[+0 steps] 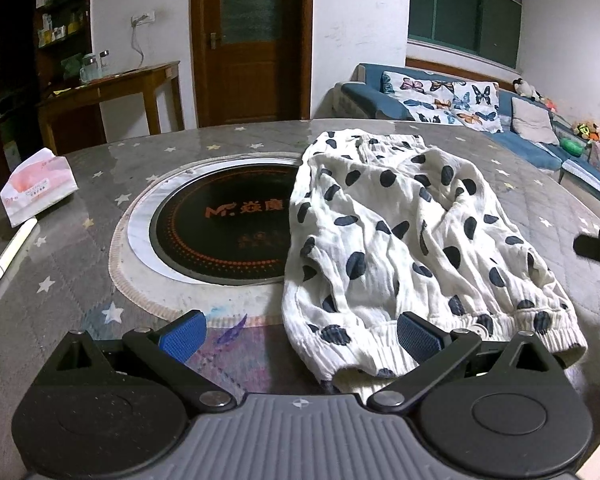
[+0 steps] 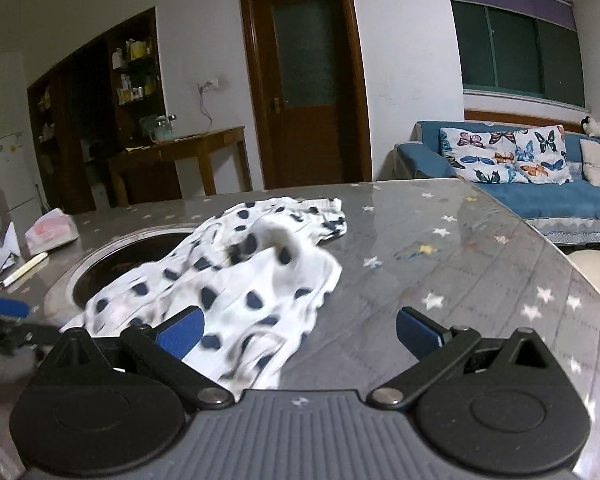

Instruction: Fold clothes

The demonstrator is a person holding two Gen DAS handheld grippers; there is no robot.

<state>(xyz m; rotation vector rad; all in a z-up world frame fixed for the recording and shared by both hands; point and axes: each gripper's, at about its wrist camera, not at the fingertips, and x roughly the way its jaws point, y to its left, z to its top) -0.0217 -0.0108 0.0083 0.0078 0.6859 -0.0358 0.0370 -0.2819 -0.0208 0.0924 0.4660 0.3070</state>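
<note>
A white garment with dark polka dots (image 1: pixel 400 240) lies crumpled on the round star-patterned table (image 1: pixel 72 312), partly over the cooktop. My left gripper (image 1: pixel 300 336) is open at the garment's near gathered cuff, its right pad over the fabric and its left pad over bare table. One black finger (image 1: pixel 596 245) of the right gripper pokes in at the right edge. In the right wrist view the garment (image 2: pixel 236 280) stretches away to the left. My right gripper (image 2: pixel 300 336) is open over the garment's near corner, pressing on nothing. A blue pad (image 2: pixel 8 307) of the left gripper shows at the left edge.
A round black induction cooktop (image 1: pixel 220 228) is set into the table's middle. A tissue pack (image 1: pixel 36 188) and a white pen (image 1: pixel 10 256) lie at the left. Beyond the table's far edge stand a blue sofa (image 1: pixel 520 128), a wooden side table (image 1: pixel 112 88) and a door (image 1: pixel 252 40).
</note>
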